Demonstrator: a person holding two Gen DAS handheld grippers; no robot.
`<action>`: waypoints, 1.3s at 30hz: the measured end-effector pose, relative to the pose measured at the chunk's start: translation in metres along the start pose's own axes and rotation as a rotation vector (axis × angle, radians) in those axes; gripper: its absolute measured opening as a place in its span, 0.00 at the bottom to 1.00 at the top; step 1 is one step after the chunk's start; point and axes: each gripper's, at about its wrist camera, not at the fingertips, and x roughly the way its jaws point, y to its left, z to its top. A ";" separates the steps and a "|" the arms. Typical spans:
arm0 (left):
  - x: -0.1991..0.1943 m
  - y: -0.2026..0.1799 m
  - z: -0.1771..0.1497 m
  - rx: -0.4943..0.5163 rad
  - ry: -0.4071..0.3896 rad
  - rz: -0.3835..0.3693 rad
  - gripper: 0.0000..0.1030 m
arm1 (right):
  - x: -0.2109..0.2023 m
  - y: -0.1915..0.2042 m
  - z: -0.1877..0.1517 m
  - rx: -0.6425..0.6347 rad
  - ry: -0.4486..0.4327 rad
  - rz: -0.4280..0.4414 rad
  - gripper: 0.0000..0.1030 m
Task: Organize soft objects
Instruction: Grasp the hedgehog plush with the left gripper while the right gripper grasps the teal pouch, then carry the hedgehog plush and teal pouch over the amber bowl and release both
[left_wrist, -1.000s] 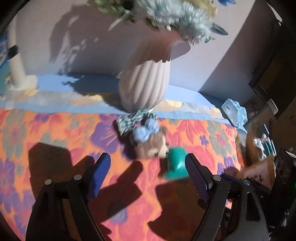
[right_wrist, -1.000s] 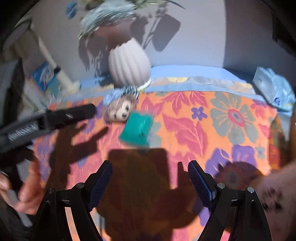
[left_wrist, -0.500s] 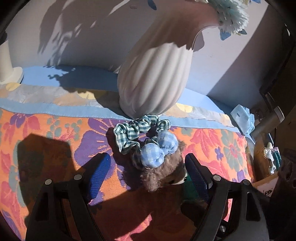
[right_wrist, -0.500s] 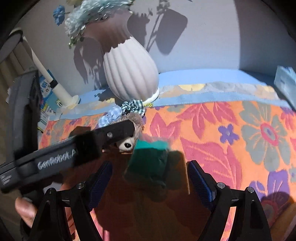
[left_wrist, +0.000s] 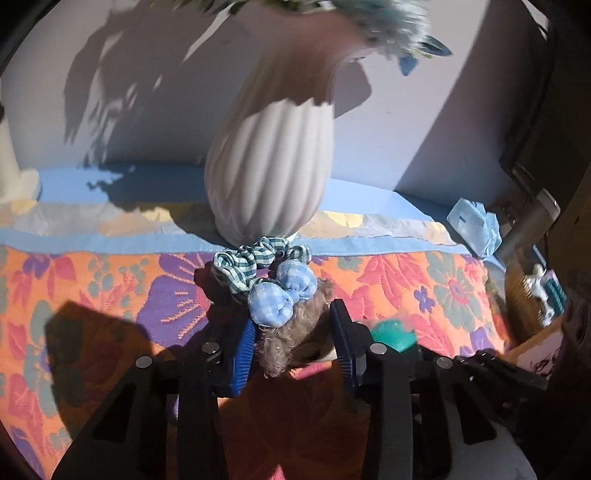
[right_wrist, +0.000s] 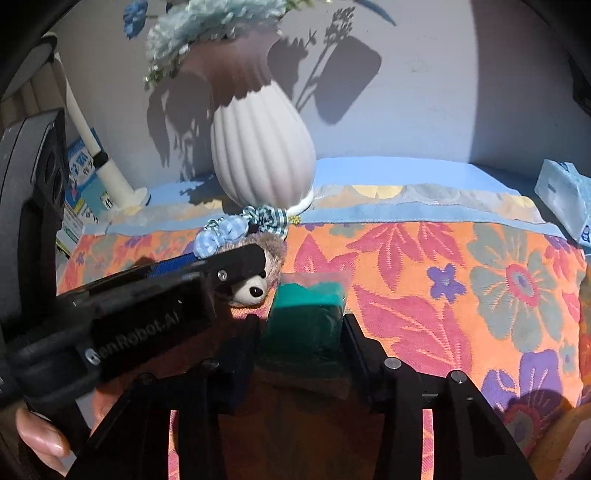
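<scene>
A brown plush toy (left_wrist: 291, 350) with a blue gingham bow (left_wrist: 280, 297) lies on the floral cloth (left_wrist: 110, 295), in front of a green checked scrunchie (left_wrist: 251, 260). My left gripper (left_wrist: 292, 317) straddles the plush. Its jaws are closing, and the blue pads (left_wrist: 245, 343) touch both sides of the plush. Just right of the plush's face (right_wrist: 255, 290) sits a teal soft block (right_wrist: 306, 314). Around this block my right gripper (right_wrist: 301, 319) is closing its jaws, and the fingers (right_wrist: 352, 332) touch its sides. In the right wrist view, a finger (right_wrist: 236, 266) of the left gripper covers part of the plush.
A ribbed white vase (left_wrist: 269, 177) with flowers stands right behind the scrunchie, against the wall. A blue tissue pack (right_wrist: 565, 199) lies at the far right, and a white post (right_wrist: 107, 173) stands far left. A hand (right_wrist: 40, 439) holds the left gripper. Boxes (left_wrist: 532, 295) crowd the right edge.
Both grippers moved forward and down onto the cloth. The left jaws went from wide open to gripping the plush, and the right jaws from wide open to gripping the teal block.
</scene>
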 end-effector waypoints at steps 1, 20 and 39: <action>-0.001 -0.001 0.000 0.003 -0.004 0.001 0.34 | -0.004 0.000 -0.001 0.002 -0.007 0.001 0.42; -0.093 -0.046 -0.097 -0.013 0.041 0.014 0.34 | -0.118 -0.024 -0.079 0.024 -0.002 -0.056 0.42; -0.169 -0.171 -0.134 0.168 -0.028 -0.207 0.34 | -0.239 -0.062 -0.115 0.086 -0.053 -0.193 0.42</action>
